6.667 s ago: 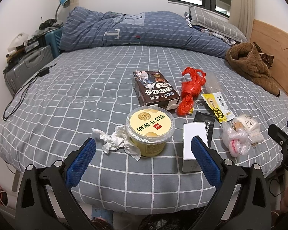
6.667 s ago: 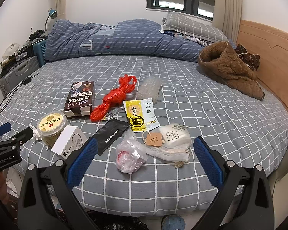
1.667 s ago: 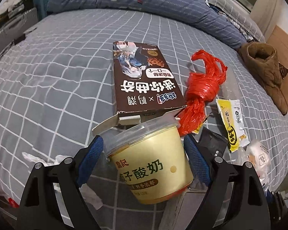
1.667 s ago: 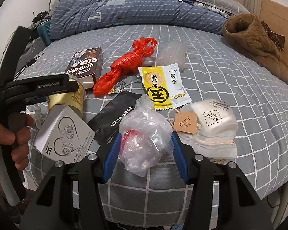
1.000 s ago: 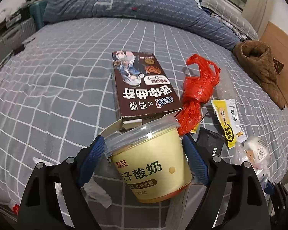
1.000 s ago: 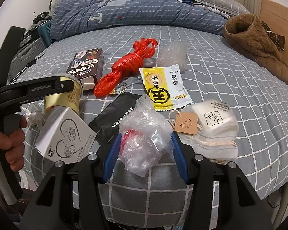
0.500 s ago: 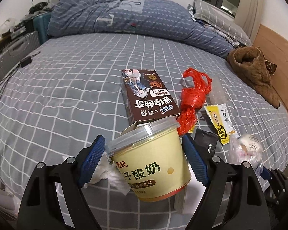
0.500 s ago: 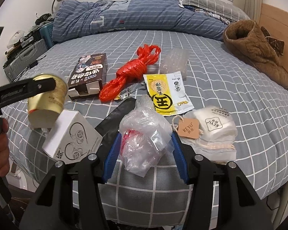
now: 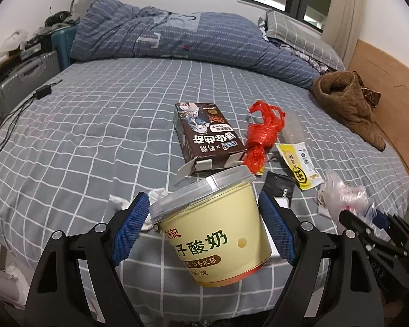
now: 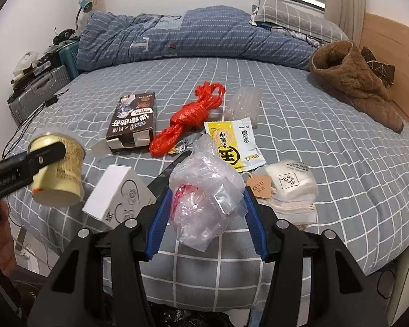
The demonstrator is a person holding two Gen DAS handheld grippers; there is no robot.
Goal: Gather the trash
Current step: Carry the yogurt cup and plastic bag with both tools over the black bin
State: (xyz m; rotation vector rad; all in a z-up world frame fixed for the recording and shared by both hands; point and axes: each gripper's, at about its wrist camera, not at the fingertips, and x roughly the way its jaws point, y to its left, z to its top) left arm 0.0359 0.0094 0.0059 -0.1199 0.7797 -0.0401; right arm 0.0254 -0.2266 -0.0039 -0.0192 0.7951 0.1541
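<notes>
Left wrist view: the left tool (image 9: 204, 226) clamps the yogurt cup (image 9: 212, 231) by its sides, tilted, lifted off the bed (image 9: 95, 125); probably light, stiff, lid-rim good for holding. Right wrist view: the right tool (image 10: 204, 219) pinches a crumpled plastic bag (image 10: 204, 190), soft and slippery; both tools slant downward.

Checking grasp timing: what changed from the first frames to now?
Left hand-held gripper took the yogurt cup and lifted it off the bed; right hand-held gripper took the clear plastic bag and raised it. Brown box, red bag and yellow packet stayed put.
</notes>
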